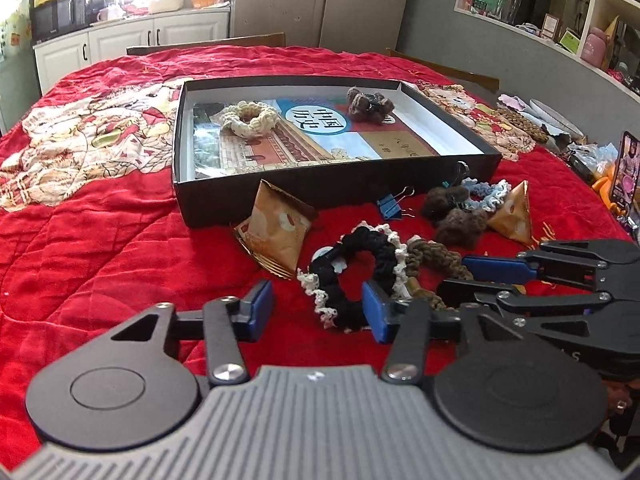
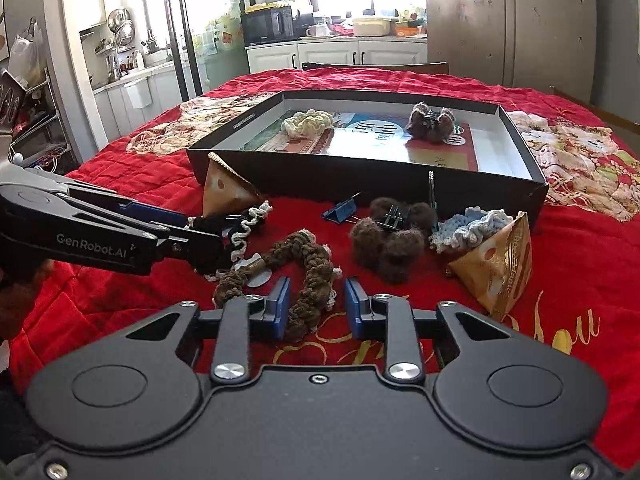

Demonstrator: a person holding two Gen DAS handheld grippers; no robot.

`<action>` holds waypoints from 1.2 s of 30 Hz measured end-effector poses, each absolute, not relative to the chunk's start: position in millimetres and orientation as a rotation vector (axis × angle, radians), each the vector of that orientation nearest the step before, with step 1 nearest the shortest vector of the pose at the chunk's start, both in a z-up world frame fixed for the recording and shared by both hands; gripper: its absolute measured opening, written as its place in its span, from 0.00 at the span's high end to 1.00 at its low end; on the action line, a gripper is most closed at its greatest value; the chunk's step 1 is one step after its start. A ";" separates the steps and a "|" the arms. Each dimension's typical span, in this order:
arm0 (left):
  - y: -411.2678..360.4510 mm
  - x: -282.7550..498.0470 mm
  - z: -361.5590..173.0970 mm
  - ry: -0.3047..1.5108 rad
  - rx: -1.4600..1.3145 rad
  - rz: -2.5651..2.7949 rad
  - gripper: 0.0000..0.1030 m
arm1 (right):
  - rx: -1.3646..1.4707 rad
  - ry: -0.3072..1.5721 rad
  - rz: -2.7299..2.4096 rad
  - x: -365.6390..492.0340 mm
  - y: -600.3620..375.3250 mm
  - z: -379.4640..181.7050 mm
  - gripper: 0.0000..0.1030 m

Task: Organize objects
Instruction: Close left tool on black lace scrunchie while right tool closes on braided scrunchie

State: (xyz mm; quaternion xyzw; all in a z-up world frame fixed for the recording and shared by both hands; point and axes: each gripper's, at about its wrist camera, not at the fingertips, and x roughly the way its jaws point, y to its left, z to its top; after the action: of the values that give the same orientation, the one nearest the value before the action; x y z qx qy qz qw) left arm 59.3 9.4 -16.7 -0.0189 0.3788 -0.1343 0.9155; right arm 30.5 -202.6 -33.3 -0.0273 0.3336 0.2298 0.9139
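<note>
Straddling the brown crocheted scrunchie [image 2: 304, 292], the right gripper [image 2: 316, 308] has jaws apart, pads not yet pressing it. Alongside, the left gripper [image 1: 316, 308] sits apart-jawed by the black white-edged scrunchie [image 1: 352, 276], near the black shallow box's [image 1: 320, 196] front wall. Best to close squarely, lift cleanly over that wall.

left claw [image 1: 318, 312]: tilted down, jaws part-open, blue pads apart, nothing pressed between | right claw [image 2: 318, 306]: tilted down, jaws narrower, pads not pressing | both side by side, near each other, right claw's fingers reaching ahead of left's
</note>
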 end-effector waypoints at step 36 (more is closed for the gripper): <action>4.2 46.2 1.2 0.741 -0.047 -0.361 0.88 | -0.053 0.645 0.502 20.1 -205.0 -18.5 0.89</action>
State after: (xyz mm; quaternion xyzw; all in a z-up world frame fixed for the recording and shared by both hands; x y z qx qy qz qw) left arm 46.2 4.2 1.2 -0.0227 0.3600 -0.1755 0.9160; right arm 20.1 -205.0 -18.5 -0.0257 0.3135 0.2442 0.9173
